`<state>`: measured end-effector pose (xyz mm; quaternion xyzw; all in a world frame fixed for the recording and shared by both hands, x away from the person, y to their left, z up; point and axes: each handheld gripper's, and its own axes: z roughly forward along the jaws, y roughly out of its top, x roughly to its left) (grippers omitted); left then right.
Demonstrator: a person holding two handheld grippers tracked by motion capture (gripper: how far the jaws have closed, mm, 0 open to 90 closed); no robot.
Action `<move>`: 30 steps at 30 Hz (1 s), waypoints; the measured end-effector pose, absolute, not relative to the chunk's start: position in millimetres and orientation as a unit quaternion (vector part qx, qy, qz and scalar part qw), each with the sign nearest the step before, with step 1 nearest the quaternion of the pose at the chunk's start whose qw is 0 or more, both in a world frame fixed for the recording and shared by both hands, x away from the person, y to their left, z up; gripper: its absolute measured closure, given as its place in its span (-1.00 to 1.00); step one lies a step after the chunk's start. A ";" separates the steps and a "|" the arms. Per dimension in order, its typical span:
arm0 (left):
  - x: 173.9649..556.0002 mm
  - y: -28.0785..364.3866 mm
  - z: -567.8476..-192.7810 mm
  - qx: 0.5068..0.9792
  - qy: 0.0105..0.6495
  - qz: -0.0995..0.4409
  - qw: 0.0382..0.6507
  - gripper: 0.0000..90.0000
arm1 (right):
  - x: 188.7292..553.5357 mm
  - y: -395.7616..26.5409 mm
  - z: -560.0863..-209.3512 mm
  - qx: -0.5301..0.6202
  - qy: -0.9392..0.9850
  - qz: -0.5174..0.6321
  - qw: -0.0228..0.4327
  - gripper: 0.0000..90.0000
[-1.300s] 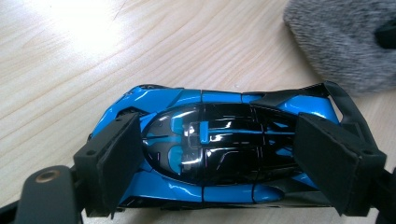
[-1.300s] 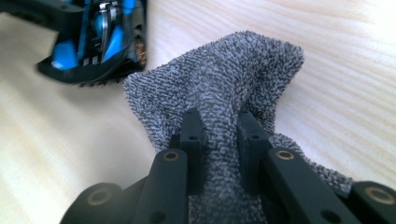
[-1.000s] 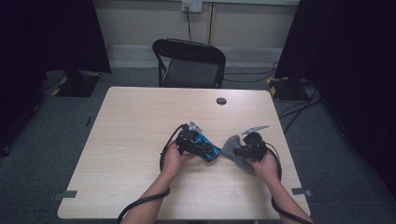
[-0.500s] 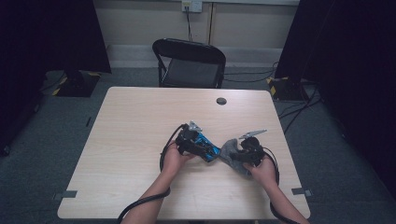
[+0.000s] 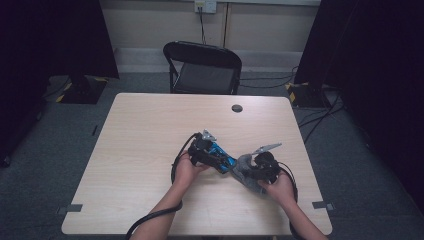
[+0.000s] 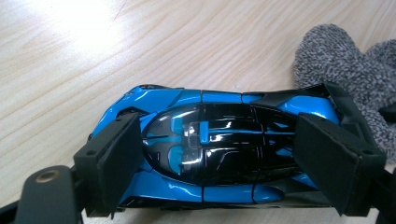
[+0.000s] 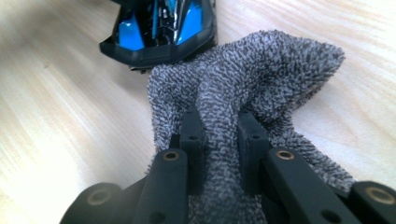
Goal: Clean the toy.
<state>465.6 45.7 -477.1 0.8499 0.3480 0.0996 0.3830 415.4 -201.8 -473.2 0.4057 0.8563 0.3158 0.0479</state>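
The blue toy car (image 6: 219, 144) lies on the desk (image 5: 150, 130), grasped nose and tail by the left gripper (image 6: 224, 158). Just beside the car's tail, seemingly touching it, a grey cloth (image 7: 252, 93) is bunched in the right gripper (image 7: 219, 135), whose fingers (image 7: 192, 135) are clenched on a fold.

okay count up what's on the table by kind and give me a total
Toy car, blue and black: 1
Grey cloth: 1
Hand-held grippers, left gripper and right gripper: 2
Total: 4
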 end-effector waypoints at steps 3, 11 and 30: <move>465.6 45.7 -477.1 0.850 0.348 0.100 0.383 -0.65 | 413.5 -201.2 -473.6 0.403 0.857 0.319 0.043 0.70; 465.7 45.7 -477.1 0.850 0.348 0.100 0.383 -0.65 | 405.8 -195.2 -474.6 0.397 0.857 0.325 0.032 0.70; 465.9 45.3 -477.2 0.850 0.348 0.101 0.382 -0.65 | 394.5 -182.6 -475.8 0.369 0.868 0.332 0.011 0.70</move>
